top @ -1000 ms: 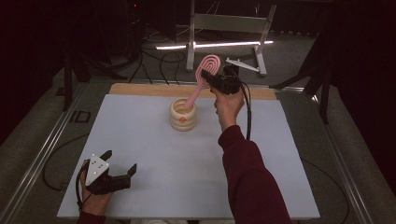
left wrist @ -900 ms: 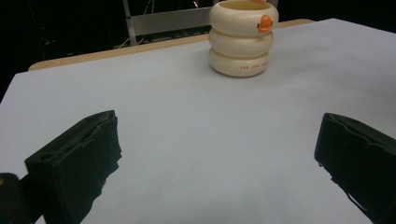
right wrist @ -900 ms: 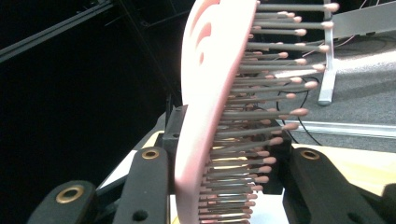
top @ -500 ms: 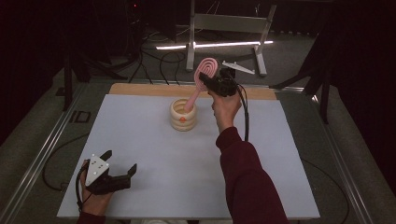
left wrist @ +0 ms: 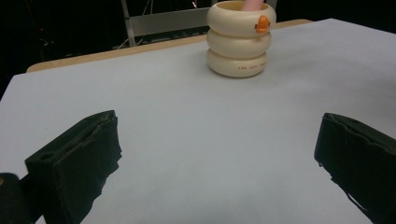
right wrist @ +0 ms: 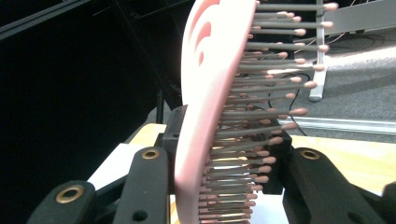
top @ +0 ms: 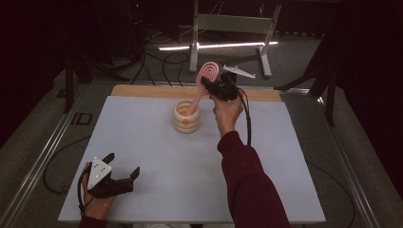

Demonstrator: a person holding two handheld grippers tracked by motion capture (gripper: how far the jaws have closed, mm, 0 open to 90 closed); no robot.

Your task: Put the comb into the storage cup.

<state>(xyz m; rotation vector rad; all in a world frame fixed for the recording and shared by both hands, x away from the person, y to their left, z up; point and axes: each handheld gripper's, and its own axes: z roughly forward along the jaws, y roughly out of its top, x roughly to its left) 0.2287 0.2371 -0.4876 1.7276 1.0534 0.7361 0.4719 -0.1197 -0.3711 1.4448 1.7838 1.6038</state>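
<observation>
A pink hairbrush (top: 209, 72) leans tilted, its handle end inside a cream ringed cup (top: 186, 116) with an orange duck mark, at the table's far middle. My right gripper (top: 207, 84) is shut on the brush's head, just above and right of the cup. In the right gripper view the jaws clamp the brush (right wrist: 210, 107) across its back and bristles, with the right gripper (right wrist: 224, 186) at the bottom. My left gripper (top: 122, 165) rests open at the front left, nothing between its jaws. From the left gripper (left wrist: 219, 158), the cup (left wrist: 239, 44) stands ahead.
A pale mat (top: 142, 142) covers the table, with a wooden strip (top: 142, 90) along the far edge. A metal stand (top: 228, 28) and cables lie on the floor beyond. Metal rails run along both table sides.
My right gripper and the brush have eased slightly down and left, bringing the handle further into the cup. The left gripper has stayed put.
</observation>
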